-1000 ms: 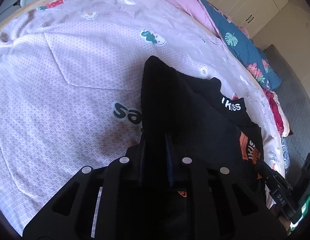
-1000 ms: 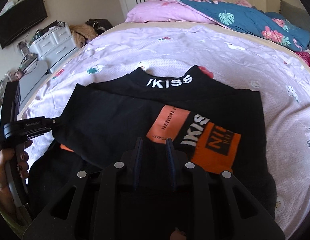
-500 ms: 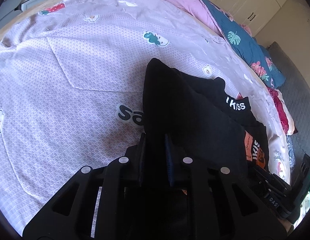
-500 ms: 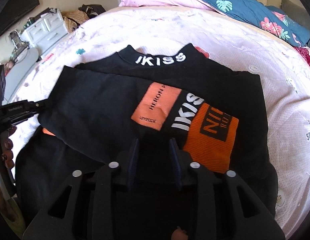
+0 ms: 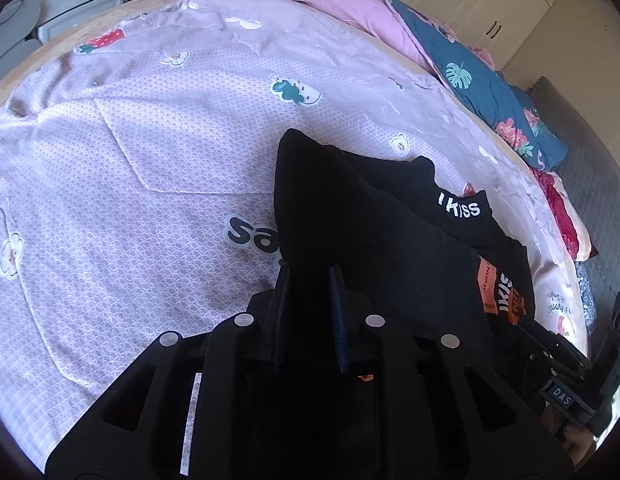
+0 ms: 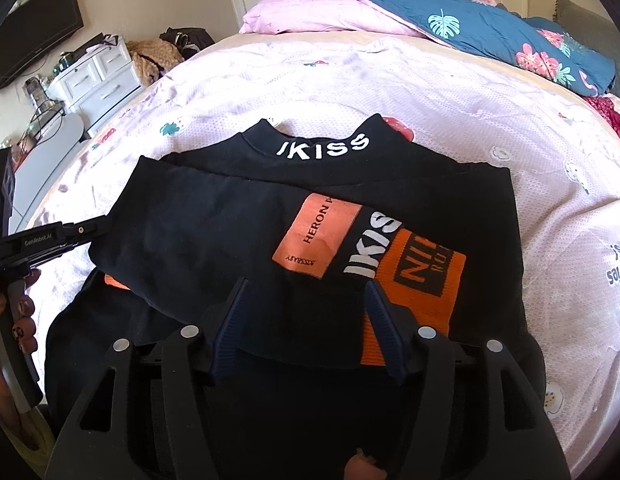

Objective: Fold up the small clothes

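Note:
A black sweatshirt [image 6: 214, 224] with orange patches and white "IKISS" lettering lies on the lilac bed sheet [image 6: 430, 92], its left side folded over the chest. My right gripper [image 6: 306, 286] is at the near hem; its jaws are opening, and the folded sleeve end lies loose between the spread pads. In the left wrist view, my left gripper [image 5: 308, 270] is shut on a raised black fold of the sweatshirt [image 5: 350, 220]. From the right wrist view, the left gripper [image 6: 106, 224] meets the garment's left edge. The right gripper [image 5: 550, 344] shows at the lower right.
A pink quilt [image 6: 318, 12] and a blue floral quilt [image 6: 490, 28] are heaped at the far end of the bed. White drawers [image 6: 94, 80] and a dark screen [image 6: 34, 28] stand off the bed's left side. Bare sheet [image 5: 150, 160] spreads left of the garment.
The right gripper's jaws have spread wide apart and let go of the folded sleeve, which now rests on the chest. The left gripper stays clamped on its fold.

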Demonstrator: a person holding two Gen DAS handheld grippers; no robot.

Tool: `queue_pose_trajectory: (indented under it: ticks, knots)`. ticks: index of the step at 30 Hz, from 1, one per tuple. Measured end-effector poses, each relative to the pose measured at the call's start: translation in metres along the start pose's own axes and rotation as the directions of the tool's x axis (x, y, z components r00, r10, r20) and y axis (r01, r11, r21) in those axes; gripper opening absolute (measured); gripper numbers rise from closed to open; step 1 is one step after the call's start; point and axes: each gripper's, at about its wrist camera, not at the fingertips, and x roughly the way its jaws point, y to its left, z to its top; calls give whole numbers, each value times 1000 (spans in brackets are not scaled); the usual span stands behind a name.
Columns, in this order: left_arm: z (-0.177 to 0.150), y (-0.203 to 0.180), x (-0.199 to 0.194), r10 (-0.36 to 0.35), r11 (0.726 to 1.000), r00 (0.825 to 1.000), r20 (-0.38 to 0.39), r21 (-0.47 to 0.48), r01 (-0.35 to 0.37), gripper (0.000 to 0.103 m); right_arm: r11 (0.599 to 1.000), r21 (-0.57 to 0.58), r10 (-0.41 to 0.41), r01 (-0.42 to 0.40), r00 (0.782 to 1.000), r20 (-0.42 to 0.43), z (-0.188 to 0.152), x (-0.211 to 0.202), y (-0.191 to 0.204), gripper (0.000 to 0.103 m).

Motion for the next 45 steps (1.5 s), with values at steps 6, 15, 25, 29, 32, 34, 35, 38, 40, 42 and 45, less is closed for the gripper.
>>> queue_pose_trajectory:
  ticks: [6,15,25,29,32,34,35,38,40,42,45]
  knots:
    - [-2,-9,-18,-7,999,999,51,32,6,20,1000,17,-2,2,1000,30,2,-7,-3,83]
    - [-2,-17,-38,2,999,992,127,46,-7,58,999,53,2,-7,995,95,8,-23,-10,95]
    - [-3,-24,-50,26,997,984,179,67,-39,94,994,103,13,-31,986,168,14,-41,-21,98]
    - [-5,-27,-55,22,997,982,187,72,-36,94,991,121,26,-51,980,196,16,-48,-23,98]
    - [-7,-30,-60,17,996,981,193,81,-33,94,993,112,22,-47,976,218,16,-54,-22,98]
    - [-9,-34,-64,8,995,980,199,92,-27,94,994,104,14,-40,970,244,17,-61,-20,98]
    - [-10,-35,-65,5,995,980,201,97,-25,94,994,101,13,-41,966,257,17,-64,-19,98]
    - [-13,-41,-72,-7,993,977,213,115,-18,94,994,101,21,-51,959,281,18,-72,-18,98]
    - [-15,-46,-77,-11,991,975,222,133,-19,94,993,103,22,-56,953,303,19,-78,-18,98]
    - [-17,-48,-81,-15,989,973,229,144,-18,94,993,101,24,-59,947,319,20,-84,-18,98]
    - [-19,-50,-87,-28,989,971,236,151,-8,94,993,103,23,-61,941,337,20,-91,-19,98]
